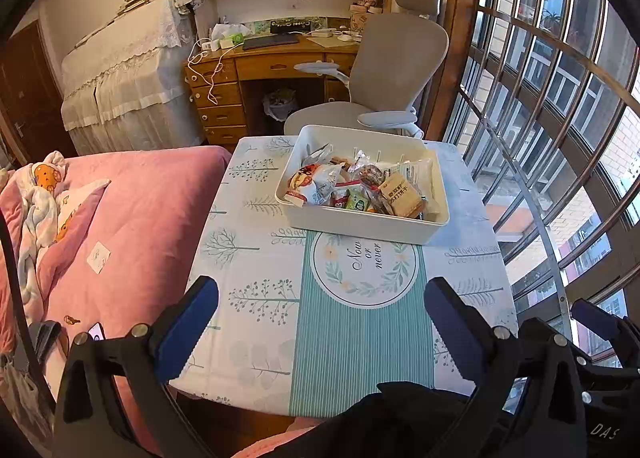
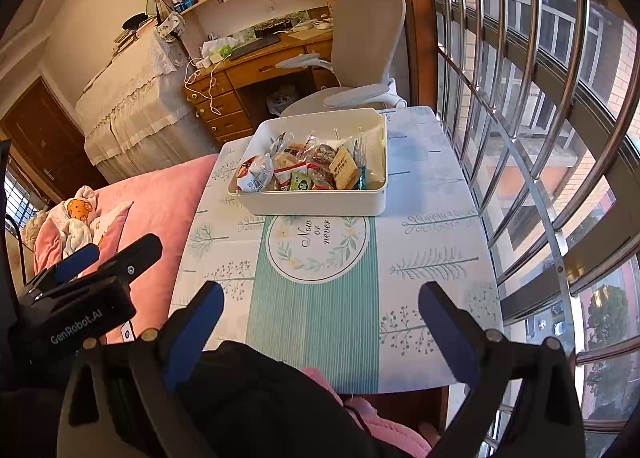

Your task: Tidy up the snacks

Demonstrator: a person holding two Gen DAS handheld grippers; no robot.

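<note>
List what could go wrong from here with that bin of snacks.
1. The snack packets are heaped loosely in the white bin, so pulling one may drag out its neighbours.
2. The bin sits on a loose-looking tablecloth; a push might slide both.
3. The open left gripper and right gripper are close together and may collide.

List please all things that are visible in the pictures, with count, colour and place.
bin: one, white, far half of table
snack packets: many, mixed colours, inside the bin
table: one, white and teal printed cloth, beside the bed
bed: one, pink cover, left of table
desk: one, wooden, behind the table
chair: one, grey, at the desk
left gripper: one, black with blue pads, open, empty, above near table edge
right gripper: one, same colours, open, empty
</note>
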